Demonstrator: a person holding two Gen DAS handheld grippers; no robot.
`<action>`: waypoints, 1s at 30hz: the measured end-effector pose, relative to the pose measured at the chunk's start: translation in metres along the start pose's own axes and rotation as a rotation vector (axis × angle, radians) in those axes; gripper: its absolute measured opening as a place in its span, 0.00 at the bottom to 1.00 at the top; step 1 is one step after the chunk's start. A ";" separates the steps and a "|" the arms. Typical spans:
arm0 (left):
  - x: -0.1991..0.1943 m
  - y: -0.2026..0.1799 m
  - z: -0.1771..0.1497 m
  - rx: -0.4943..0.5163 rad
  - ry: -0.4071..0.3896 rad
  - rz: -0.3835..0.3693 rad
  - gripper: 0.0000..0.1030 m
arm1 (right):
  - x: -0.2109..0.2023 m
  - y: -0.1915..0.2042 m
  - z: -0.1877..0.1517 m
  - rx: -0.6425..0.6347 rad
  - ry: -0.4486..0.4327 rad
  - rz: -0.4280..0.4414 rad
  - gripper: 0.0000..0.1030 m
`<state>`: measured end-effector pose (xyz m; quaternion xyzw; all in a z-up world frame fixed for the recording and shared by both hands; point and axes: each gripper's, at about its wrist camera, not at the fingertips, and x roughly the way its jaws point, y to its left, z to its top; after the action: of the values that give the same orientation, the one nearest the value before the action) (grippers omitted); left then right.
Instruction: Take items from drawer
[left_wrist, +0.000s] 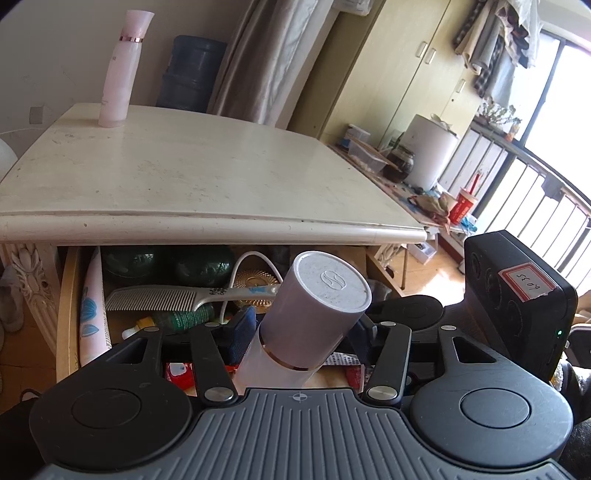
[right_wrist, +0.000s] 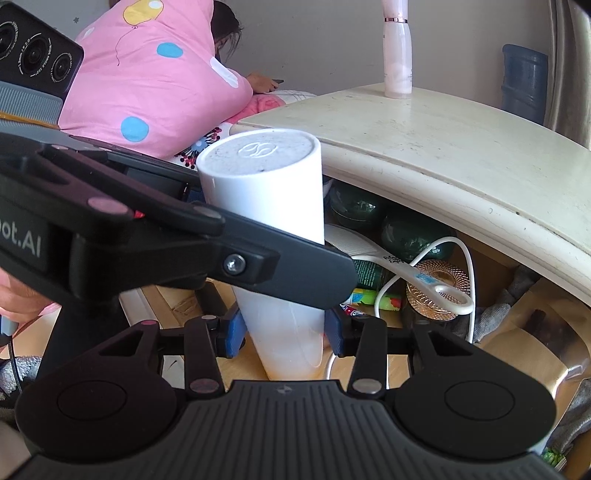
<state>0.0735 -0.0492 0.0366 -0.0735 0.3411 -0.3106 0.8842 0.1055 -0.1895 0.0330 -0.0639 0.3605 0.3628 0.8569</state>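
A lived-in home bedroom: a cream bedside cabinet (left_wrist: 184, 173), wardrobe (left_wrist: 399, 70) at two o'clock, pink duvet (right_wrist: 147, 74) at ten o'clock.

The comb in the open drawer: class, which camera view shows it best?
The left wrist view: the comb lies nearly whole, teeth and handle visible, behind the held bottle. In the right wrist view the bottle hides most of its teeth, leaving mainly the handle and ring end.
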 end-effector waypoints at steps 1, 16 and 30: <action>-0.001 0.000 0.000 -0.001 0.001 0.001 0.53 | 0.000 0.000 0.000 0.000 -0.001 0.001 0.44; -0.003 0.012 -0.006 0.020 0.038 -0.055 0.53 | 0.001 -0.009 -0.007 0.038 -0.016 0.027 0.52; -0.004 0.015 -0.007 0.032 0.028 -0.083 0.53 | 0.011 -0.034 -0.003 0.148 0.065 0.145 0.62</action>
<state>0.0738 -0.0346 0.0281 -0.0689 0.3452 -0.3534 0.8667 0.1317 -0.2092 0.0184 0.0141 0.4174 0.3941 0.8187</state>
